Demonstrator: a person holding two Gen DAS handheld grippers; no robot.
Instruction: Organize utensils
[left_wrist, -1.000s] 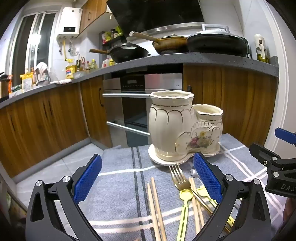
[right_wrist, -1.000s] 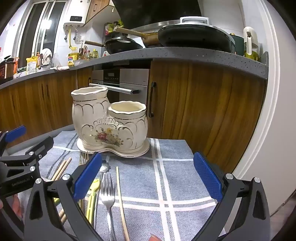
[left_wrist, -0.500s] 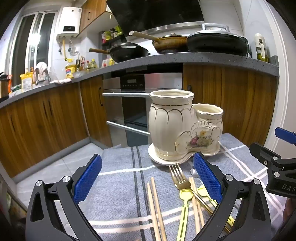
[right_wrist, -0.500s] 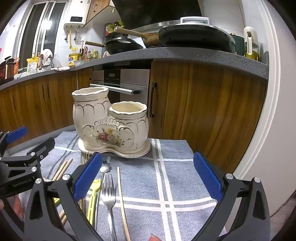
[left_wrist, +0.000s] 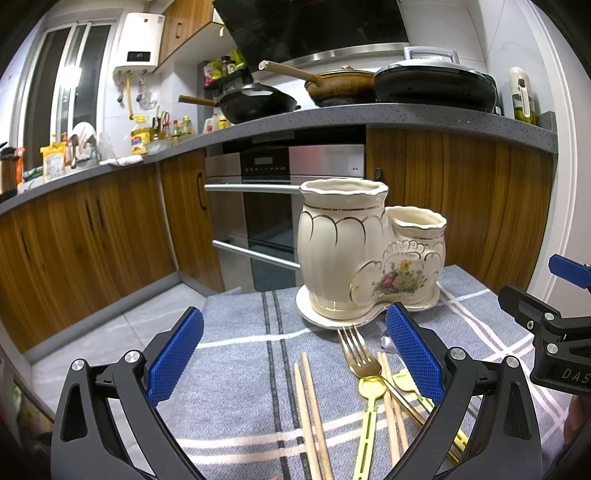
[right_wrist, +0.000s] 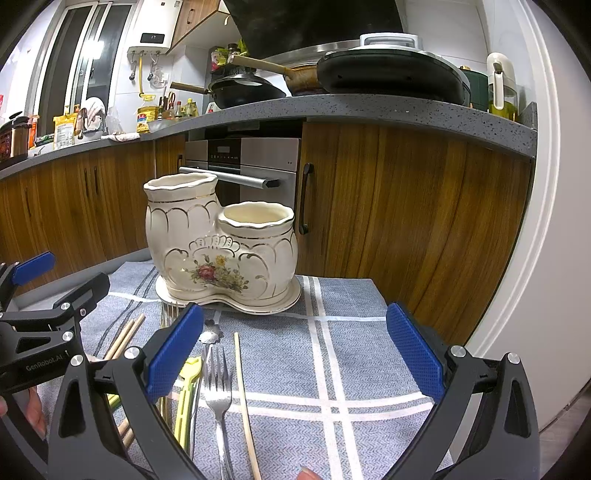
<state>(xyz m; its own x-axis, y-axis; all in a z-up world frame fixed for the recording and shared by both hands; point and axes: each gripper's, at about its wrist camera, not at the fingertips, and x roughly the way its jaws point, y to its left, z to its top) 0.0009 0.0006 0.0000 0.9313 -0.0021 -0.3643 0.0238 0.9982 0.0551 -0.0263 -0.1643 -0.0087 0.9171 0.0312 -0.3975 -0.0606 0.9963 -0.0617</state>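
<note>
The left gripper (left_wrist: 293, 356) hovers low over a grey cloth (left_wrist: 236, 354) with white and dark stripes, its jaws spread wide and gripping nothing. The right gripper (right_wrist: 293, 356) hangs at the same height beside it, jaws equally wide and empty. At the far end of the cloth stands a cream ceramic utensil holder (right_wrist: 219, 242) with gold trim and a flower motif; it has 2 compartments, a taller one and a shorter one, joined on a matching saucer, and both look empty from here, though the taller one's inside is hidden. The utensils lie loose on the cloth just in front of the holder. In the left wrist view, 2 wooden chopsticks (left_wrist: 312, 413) lie side by side between the fingers, and right of them a gold fork (left_wrist: 360, 356) points its tines at the saucer, overlapping a yellow plastic utensil (left_wrist: 369, 413) and more chopsticks. In the right wrist view, a silver fork (right_wrist: 218, 384) lies between the fingers, with a single pale chopstick (right_wrist: 243, 398) just to its right and what seems to be a spoon bowl (right_wrist: 210, 334) near the saucer. Behind the cloth are wooden cabinets (right_wrist: 402, 206) and an oven (left_wrist: 273, 206) under a grey countertop (left_wrist: 388, 114).
</note>
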